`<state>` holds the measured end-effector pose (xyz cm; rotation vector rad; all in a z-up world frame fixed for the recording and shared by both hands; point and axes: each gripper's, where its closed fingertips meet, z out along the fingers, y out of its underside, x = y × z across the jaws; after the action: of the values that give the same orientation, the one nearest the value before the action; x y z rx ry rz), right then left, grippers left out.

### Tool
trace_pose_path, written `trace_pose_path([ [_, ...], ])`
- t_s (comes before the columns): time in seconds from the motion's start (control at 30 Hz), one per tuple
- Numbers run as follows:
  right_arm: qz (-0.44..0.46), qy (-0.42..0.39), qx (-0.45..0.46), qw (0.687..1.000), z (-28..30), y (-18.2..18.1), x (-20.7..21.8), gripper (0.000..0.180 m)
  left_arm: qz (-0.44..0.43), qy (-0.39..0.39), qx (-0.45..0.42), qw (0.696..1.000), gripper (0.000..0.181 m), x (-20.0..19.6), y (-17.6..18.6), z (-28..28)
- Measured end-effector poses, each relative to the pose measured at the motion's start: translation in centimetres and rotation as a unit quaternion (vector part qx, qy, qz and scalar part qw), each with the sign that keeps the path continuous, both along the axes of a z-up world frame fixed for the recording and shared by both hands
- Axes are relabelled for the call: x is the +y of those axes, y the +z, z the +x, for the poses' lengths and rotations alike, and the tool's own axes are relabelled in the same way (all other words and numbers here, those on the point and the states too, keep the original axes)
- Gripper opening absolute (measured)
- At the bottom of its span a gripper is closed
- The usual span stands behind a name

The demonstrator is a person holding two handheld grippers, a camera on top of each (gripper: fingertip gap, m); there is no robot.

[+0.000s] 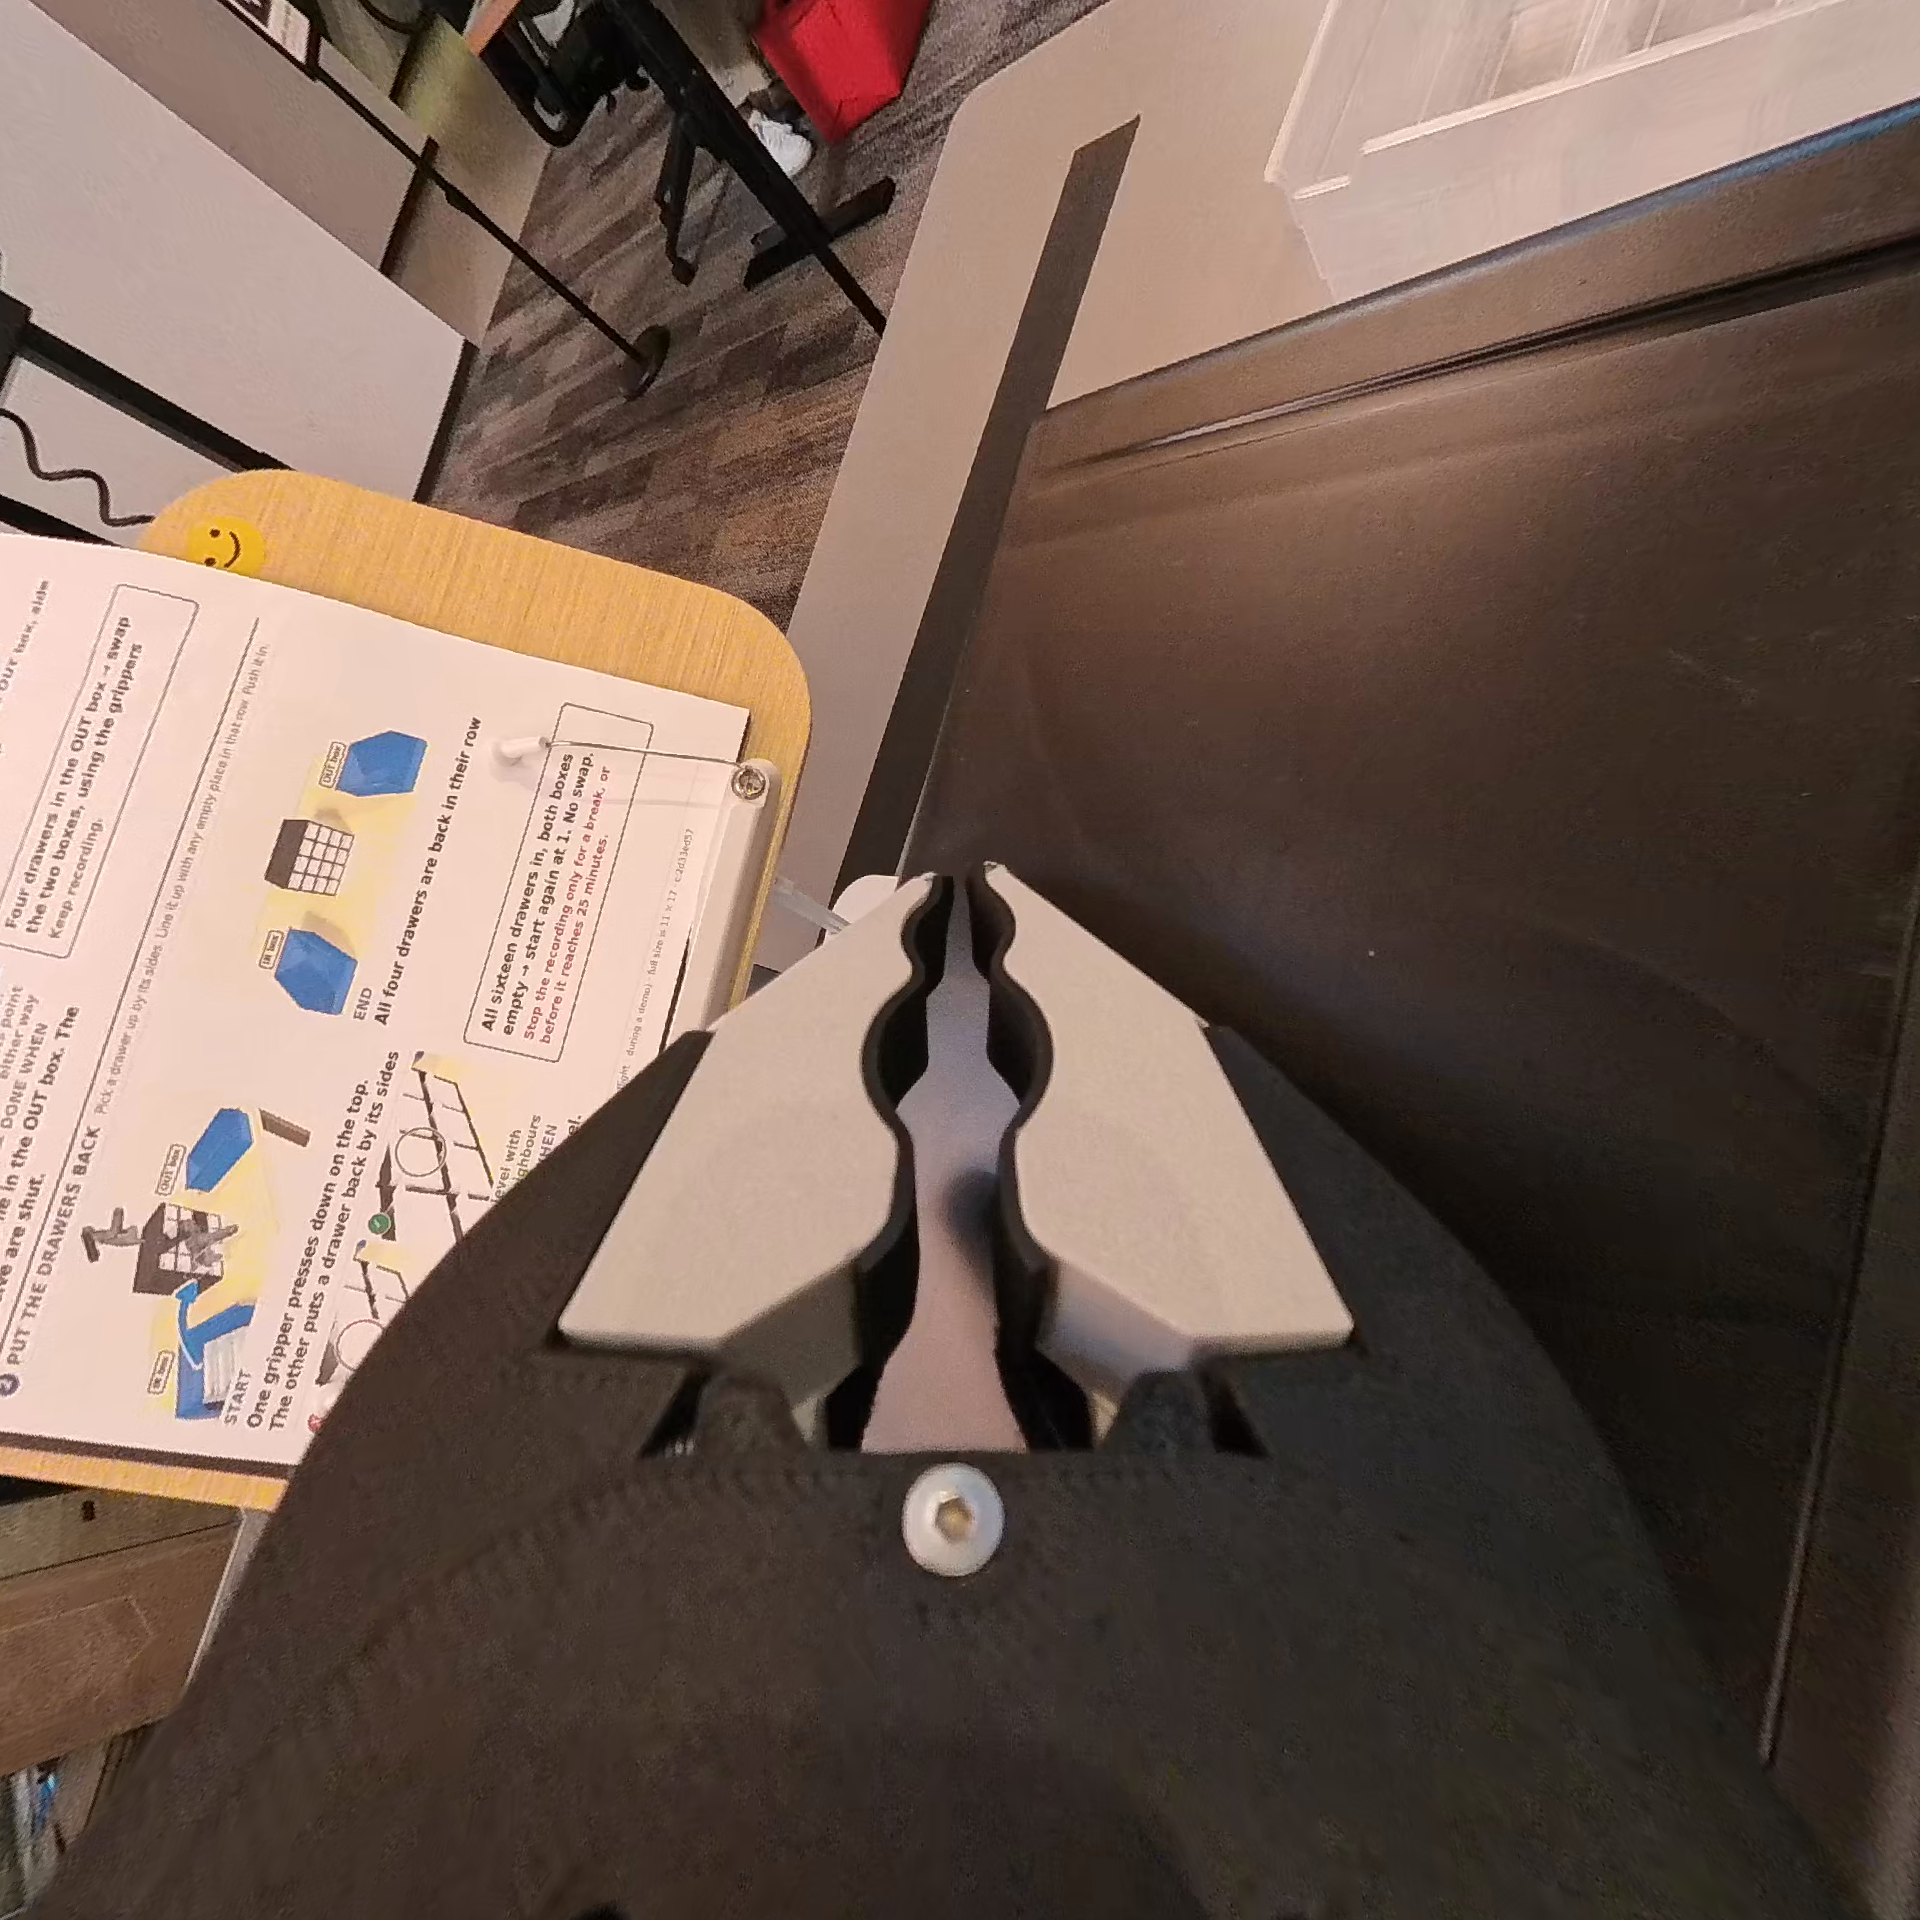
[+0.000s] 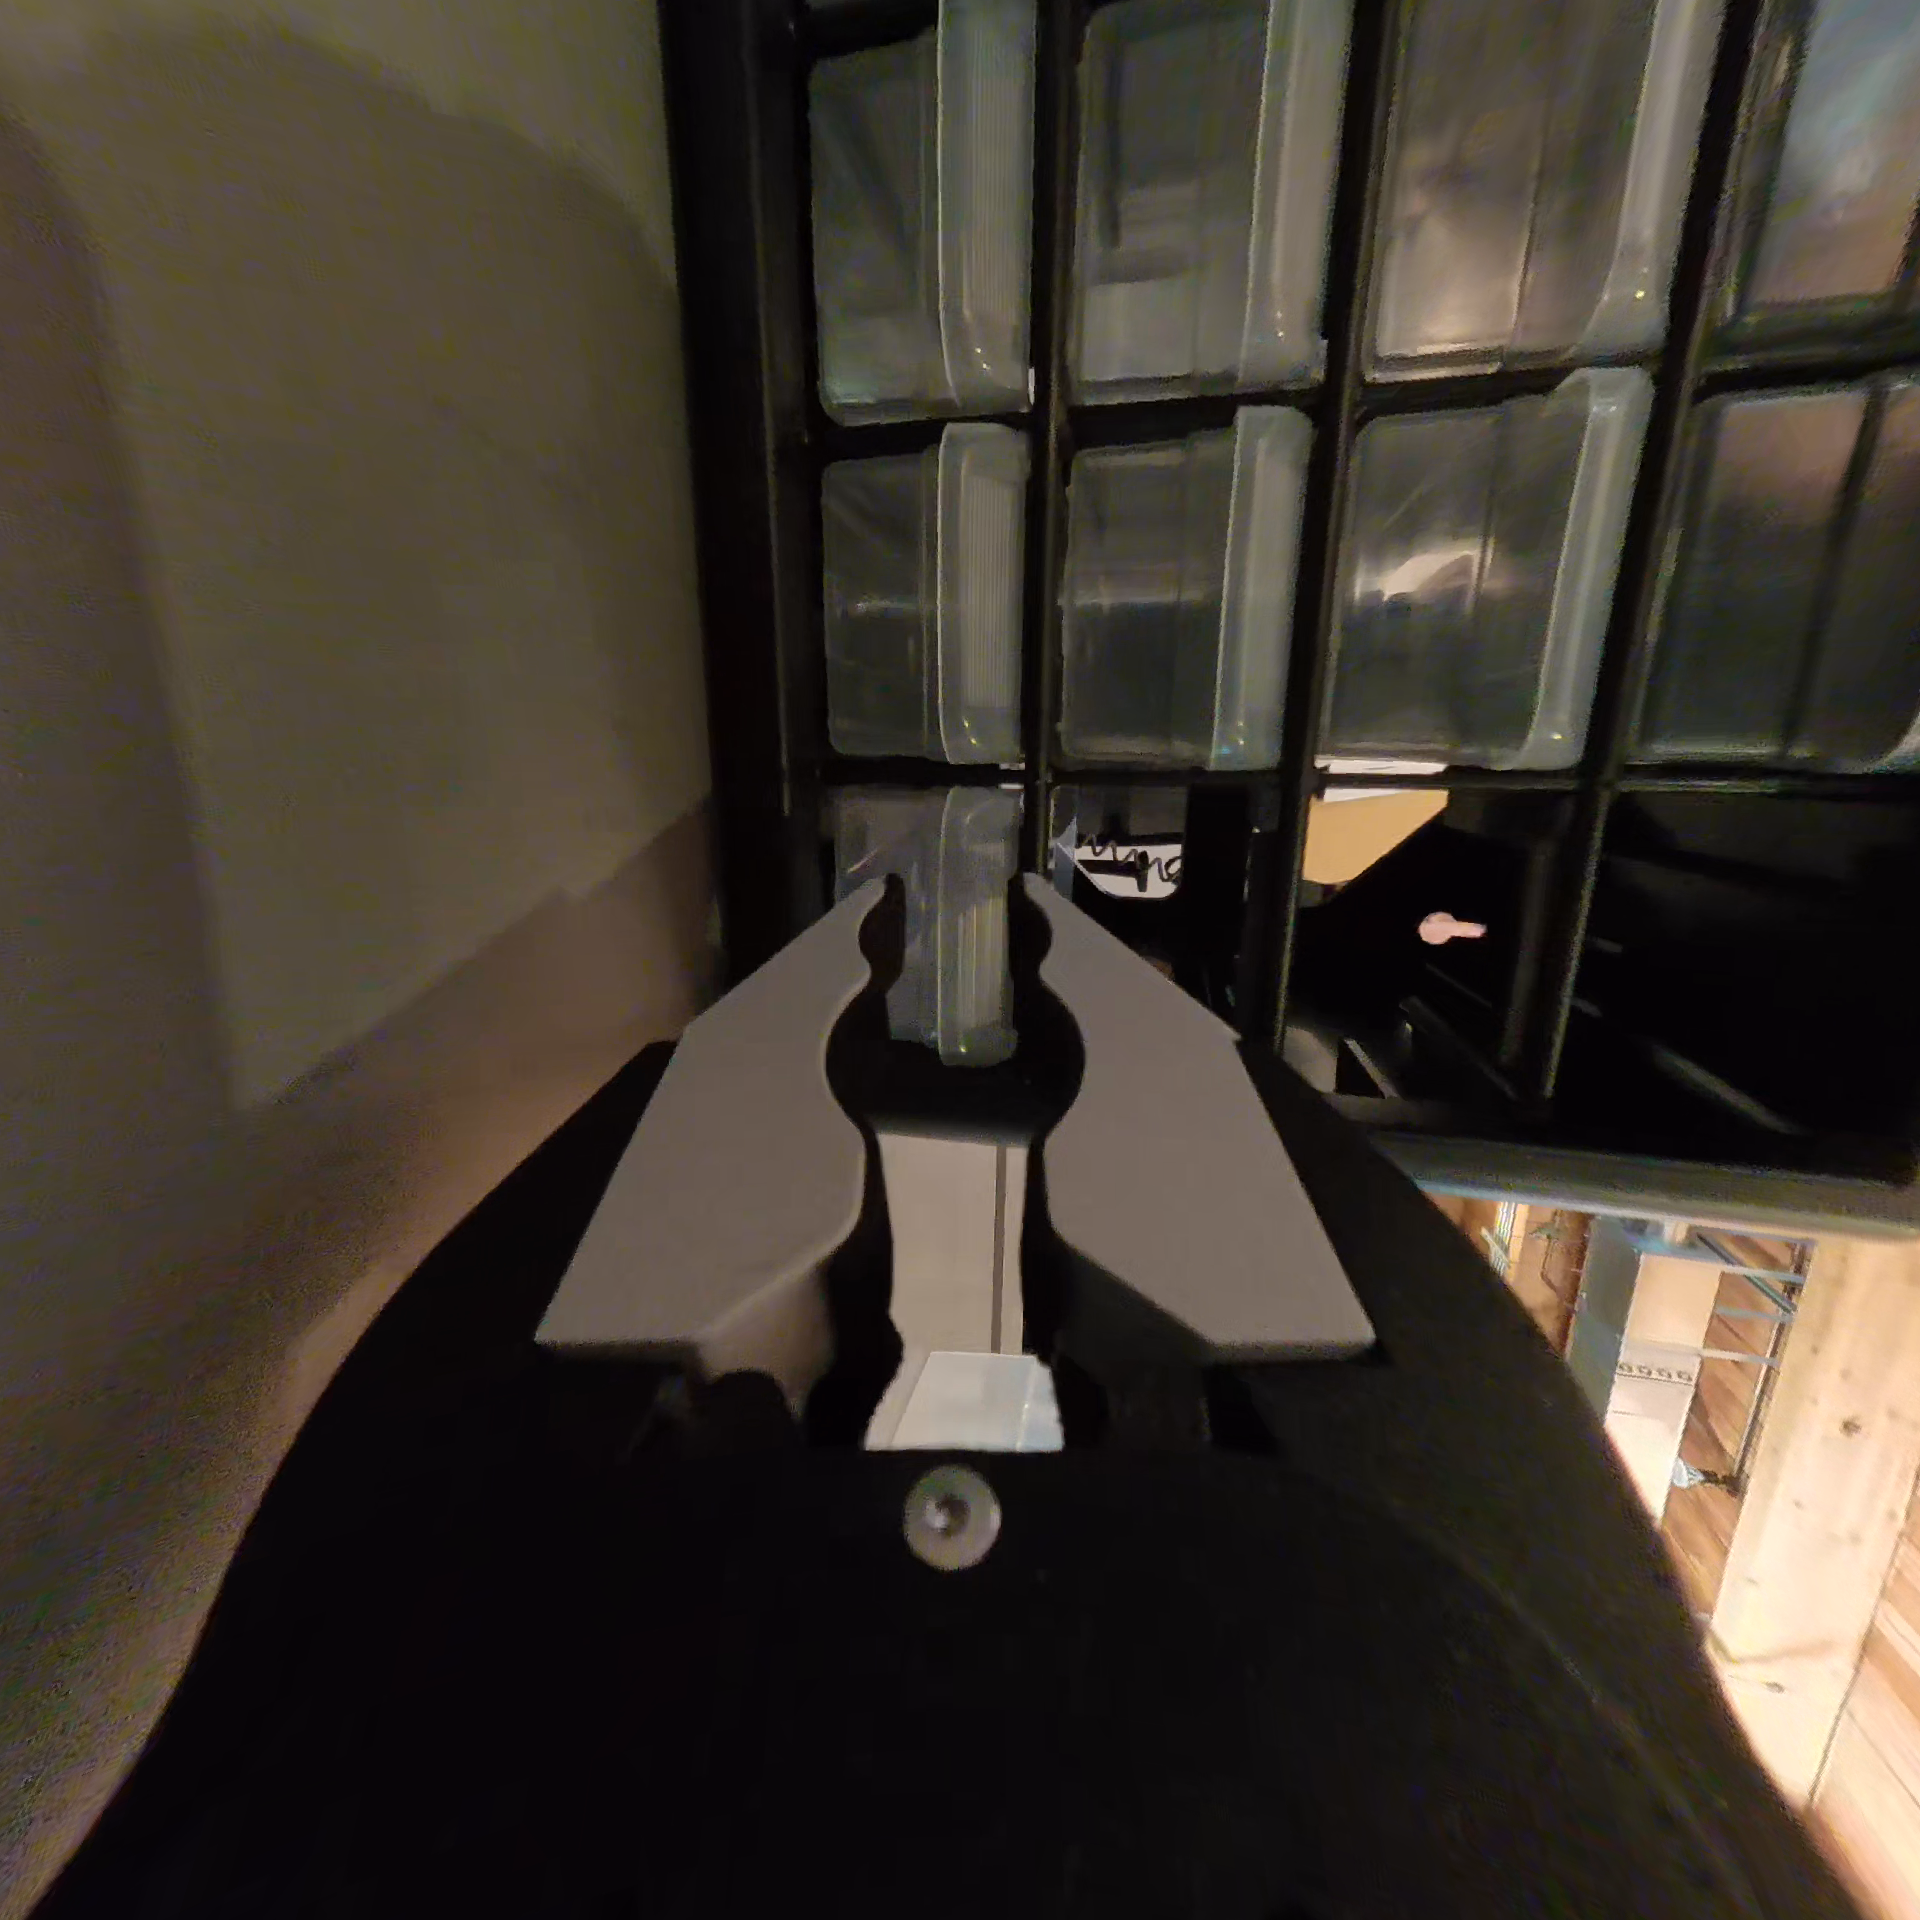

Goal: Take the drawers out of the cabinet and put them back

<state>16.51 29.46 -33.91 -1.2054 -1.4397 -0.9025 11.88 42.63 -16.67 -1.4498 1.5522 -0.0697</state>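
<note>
Dark cabinet top (image 1: 1455, 831) under closed left gripper (image 1: 961, 883); right gripper (image 2: 956, 883) level, clamping a drawer handle (image 2: 971, 935).

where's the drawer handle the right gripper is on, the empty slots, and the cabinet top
drawer handle (image 2: 961, 956), right wrist view, clear ribbed tab between the fingers
empty slots (image 2: 1714, 935), right wrist view, dark open compartment beside it
cabinet top (image 1: 1455, 831), left wrist view, flat black surface

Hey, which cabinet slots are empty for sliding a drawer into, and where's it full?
Three empty slots sit beside the clear drawer clamped in the right gripper, same row. The two rows past it are packed with drawers. The cabinet top by the shut left gripper is bare too.
</note>
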Motion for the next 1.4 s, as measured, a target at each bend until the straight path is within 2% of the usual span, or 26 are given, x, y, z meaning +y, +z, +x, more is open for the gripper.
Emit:
trace_pose_path([
  [0.13, 0.016, -0.004, 0.000, 1.000, 0.0, 0.2, 0.4, 0.011, 0.000, 0.000, 0.000, 1.000, 0.002, 0.0, 0.0, 0.0],
  [0.27, -0.010, -0.006, 0.006, 1.000, 0.0, 0.3, -0.1, 0.010, 0.000, 0.001, 0.000, 1.000, 0.002, 0.0, 0.0, 0.0],
  [0.4, -0.050, 0.007, 0.011, 0.999, -0.5, 0.4, -3.2, 0.010, 0.000, 0.001, 0.000, 1.000, 0.002, 0.0, 0.0, 0.0],
  [0.57, -0.099, 0.032, 0.027, 0.994, -0.7, 0.6, -9.2, 0.010, 0.001, 0.000, 0.000, 1.000, 0.002, 0.0, 0.0, 0.0],
  [0.7, -0.112, 0.037, 0.038, 0.992, 0.1, 1.5, -12.4, 0.009, 0.001, 0.000, 0.000, 1.000, 0.002, 0.0, 0.0, 0.0],
  [0.93, -0.143, 0.023, 0.047, 0.988, 0.7, 4.8, -13.3, 0.005, 0.003, 0.002, 0.000, 1.000, 0.002, 0.0, 0.0, -0.1],
  [1.03, -0.168, 0.024, 0.033, 0.985, 1.6, 4.0, -14.0, 0.006, 0.003, 0.003, 0.000, 1.000, 0.002, 0.1, 0.0, -0.1],
  [1.17, -0.240, -0.005, 0.019, 0.971, 4.2, 1.3, -15.5, 0.009, 0.004, 0.002, 0.000, 1.000, 0.002, 0.0, 0.0, 0.0],
  [1.27, -0.338, -0.035, 0.058, 0.939, 5.9, 0.0, -17.4, 0.043, 0.004, 0.001, 0.001, 1.000, 0.002, 0.0, 0.0, 0.0],
  [1.33, -0.400, -0.057, 0.154, 0.902, 5.1, 0.9, -17.8, 0.063, 0.004, 0.001, 0.001, 1.000, 0.002, 0.0, 0.0, 0.0],
  [1.4, -0.418, -0.102, 0.234, 0.872, 4.3, 2.0, -16.6, 0.082, 0.003, 0.001, 0.001, 1.000, 0.002, 0.0, 0.0, 0.0],
])
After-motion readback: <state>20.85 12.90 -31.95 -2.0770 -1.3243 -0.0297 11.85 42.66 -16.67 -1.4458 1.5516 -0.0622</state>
